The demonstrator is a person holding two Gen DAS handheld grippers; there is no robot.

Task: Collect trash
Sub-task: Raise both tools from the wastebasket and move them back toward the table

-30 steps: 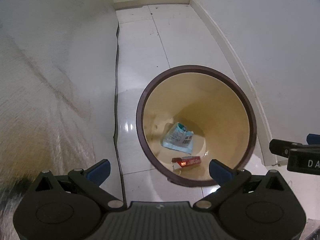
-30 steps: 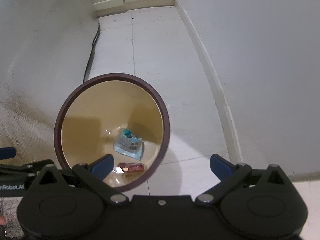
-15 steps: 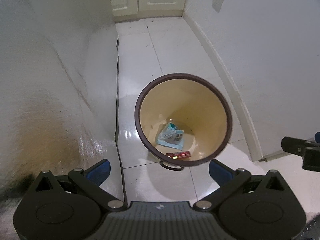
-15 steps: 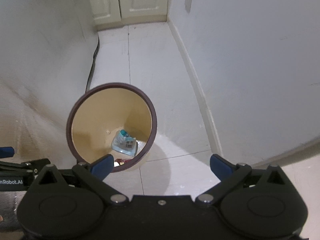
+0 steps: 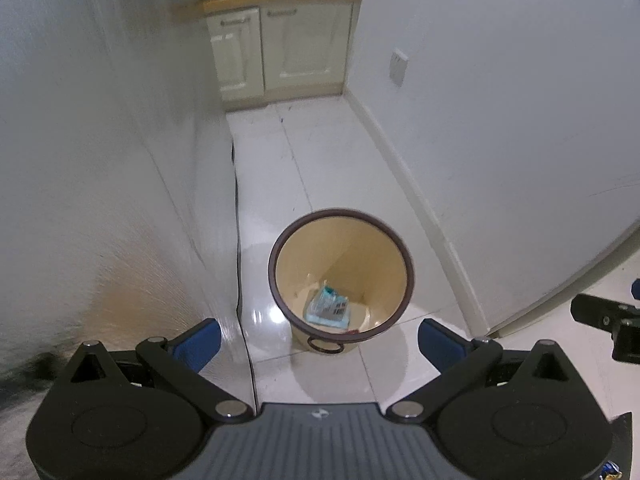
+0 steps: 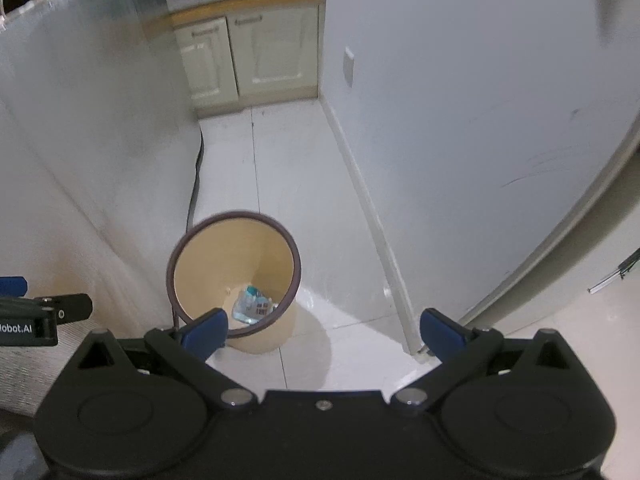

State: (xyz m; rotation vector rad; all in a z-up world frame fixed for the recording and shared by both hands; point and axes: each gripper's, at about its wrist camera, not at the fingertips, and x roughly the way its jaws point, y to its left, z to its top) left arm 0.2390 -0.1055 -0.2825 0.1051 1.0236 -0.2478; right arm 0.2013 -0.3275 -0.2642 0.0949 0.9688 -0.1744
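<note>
1. Left gripper (image 5: 319,338): blue-padded fingers spread wide, nothing between them; held high above the floor, looking down at the bin.
2. Right gripper (image 6: 324,330): blue-padded fingers likewise spread wide and empty; held beside the left one, at much the same height.
3. Round cream plastic waste bin with a dark brown rim (image 5: 404,252): stands upright on the glossy white tiled floor (image 5: 332,168), in a narrow passage. A small ring handle shows on its near side, under the rim.
4. Pale blue printed plastic wrapper (image 5: 329,307): task item, lying flat on the bin bottom, towards the near wall. A sliver of a small red packet (image 5: 353,331) shows just beside it, mostly hidden by the near rim.
5. Step in hand, as judged: deposit looks done, with both grippers empty and clear of the bin. To do it well, keep the fingers spread, lift straight away from the rim, and turn to look for any remaining trash; none is visible on the floor here.
6. Edges: a tall grey appliance side (image 5: 100,160) stands near the bin's left, with a black cable (image 6: 197,184) running along its foot; a white wall and skirting board (image 5: 416,196) lie to the right.
7. Open room: the floor strip runs clear to cream cabinet doors (image 5: 276,48) at the far end; sideways room is tight, so travel should follow the strip.
</note>
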